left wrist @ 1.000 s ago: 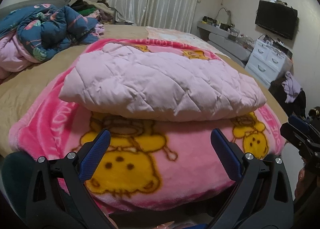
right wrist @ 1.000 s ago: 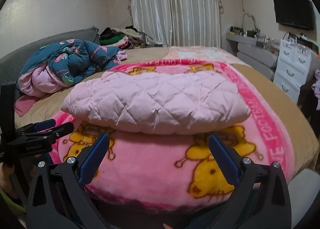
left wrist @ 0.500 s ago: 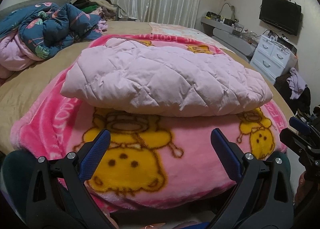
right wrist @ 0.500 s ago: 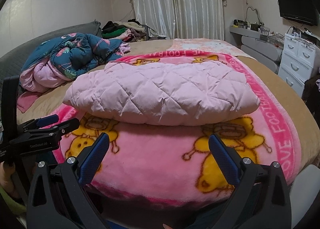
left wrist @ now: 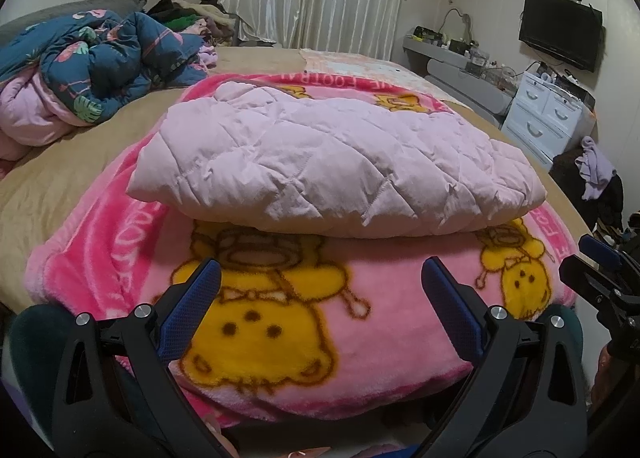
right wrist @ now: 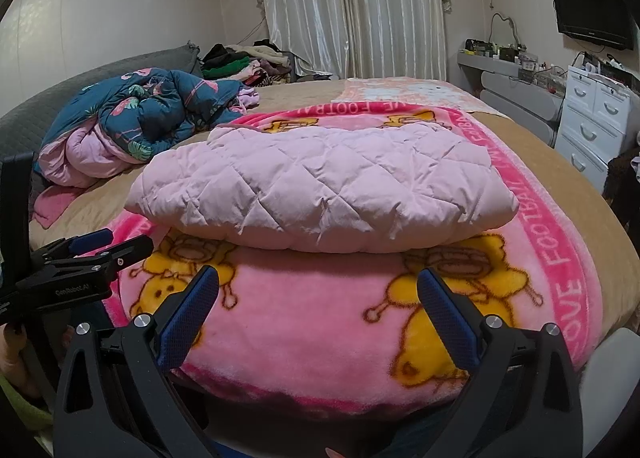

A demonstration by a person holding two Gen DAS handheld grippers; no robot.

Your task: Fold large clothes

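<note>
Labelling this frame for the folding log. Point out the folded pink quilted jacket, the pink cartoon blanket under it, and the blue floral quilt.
folded pink quilted jacket [left wrist: 332, 162], left wrist view, middle of its top face.
pink cartoon blanket [left wrist: 384, 322], left wrist view, near front part.
blue floral quilt [right wrist: 152, 110], right wrist view, middle of the heap.

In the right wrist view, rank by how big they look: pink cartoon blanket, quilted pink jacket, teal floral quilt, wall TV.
1. pink cartoon blanket
2. quilted pink jacket
3. teal floral quilt
4. wall TV, though distance shrinks it.

Dim, soft indoor light, probably from overhead. Strong fisheye bending with black vignette at 10 and 2 o'clock. Centre sharp, edges slightly soft, no glare.
</note>
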